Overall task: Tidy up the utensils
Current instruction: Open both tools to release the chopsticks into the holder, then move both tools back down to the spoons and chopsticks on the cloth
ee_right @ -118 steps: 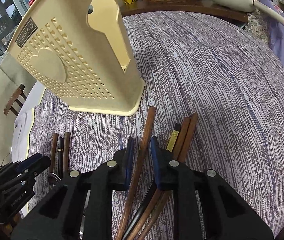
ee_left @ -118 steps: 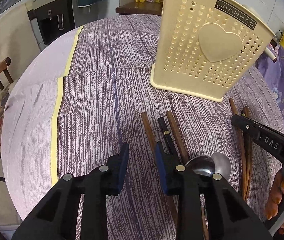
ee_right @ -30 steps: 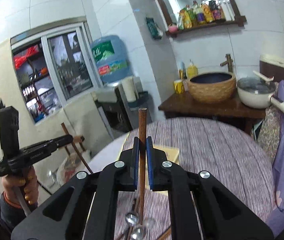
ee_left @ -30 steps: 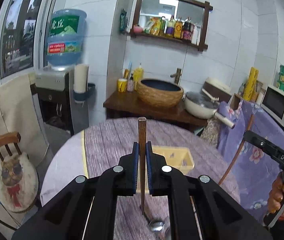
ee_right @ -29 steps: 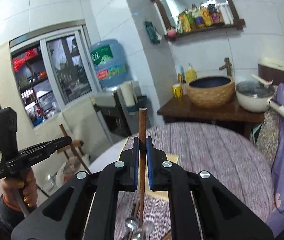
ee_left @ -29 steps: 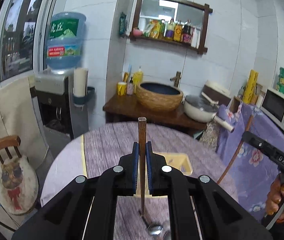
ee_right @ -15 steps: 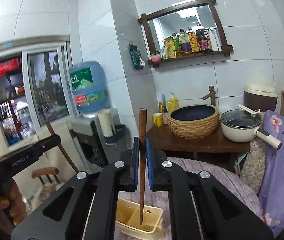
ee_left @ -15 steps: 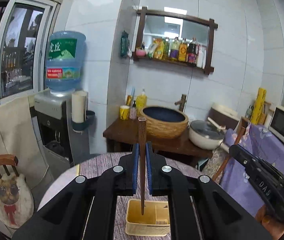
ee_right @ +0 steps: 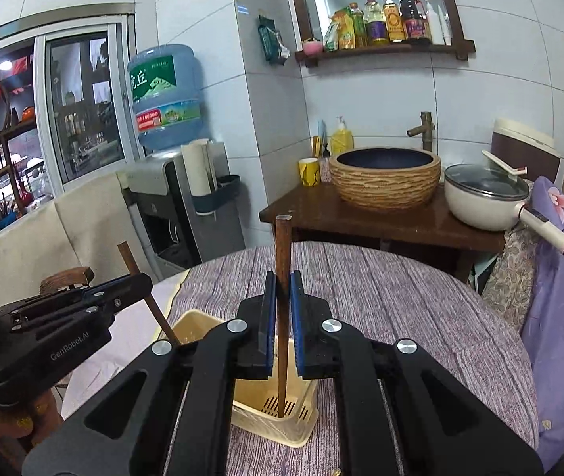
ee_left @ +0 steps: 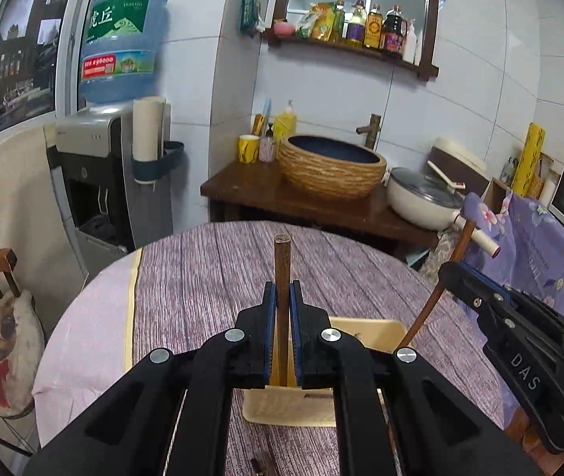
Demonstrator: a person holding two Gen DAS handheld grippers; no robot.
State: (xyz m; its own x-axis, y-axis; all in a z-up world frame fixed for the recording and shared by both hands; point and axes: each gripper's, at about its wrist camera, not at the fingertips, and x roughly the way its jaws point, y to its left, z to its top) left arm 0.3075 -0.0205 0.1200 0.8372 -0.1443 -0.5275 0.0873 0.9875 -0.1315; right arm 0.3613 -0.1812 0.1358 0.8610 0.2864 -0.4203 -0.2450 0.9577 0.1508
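Note:
My left gripper (ee_left: pixel 282 289) is shut on a brown wooden chopstick (ee_left: pixel 282 261) held upright over the cream plastic utensil holder (ee_left: pixel 361 329). In the right wrist view the left gripper (ee_right: pixel 143 279) comes in from the left, and its chopstick (ee_right: pixel 151 301) slants down into the holder's near-left corner. My right gripper (ee_right: pixel 281 279) is shut on a second wooden chopstick (ee_right: pixel 282 246), whose lower tip stands inside the holder (ee_right: pixel 274 432) against the slotted bottom. In the left wrist view the right gripper (ee_left: pixel 446 273) sits at the right, its chopstick (ee_left: pixel 432 305) leaning into the holder.
The holder stands on a round table with a purple cloth (ee_left: pixel 210 277). More utensils (ee_left: pixel 262 466) lie near the table's front edge. Behind are a wooden side table with a woven basin (ee_left: pixel 331 170) and a pot (ee_right: pixel 484 198), a water dispenser (ee_left: pixel 115 150) and a chair (ee_left: pixel 0 329).
Both grippers have dropped toward the holder with their chopsticks; the holder looks nearer and the chopstick tips now reach into it. Both stayed shut.

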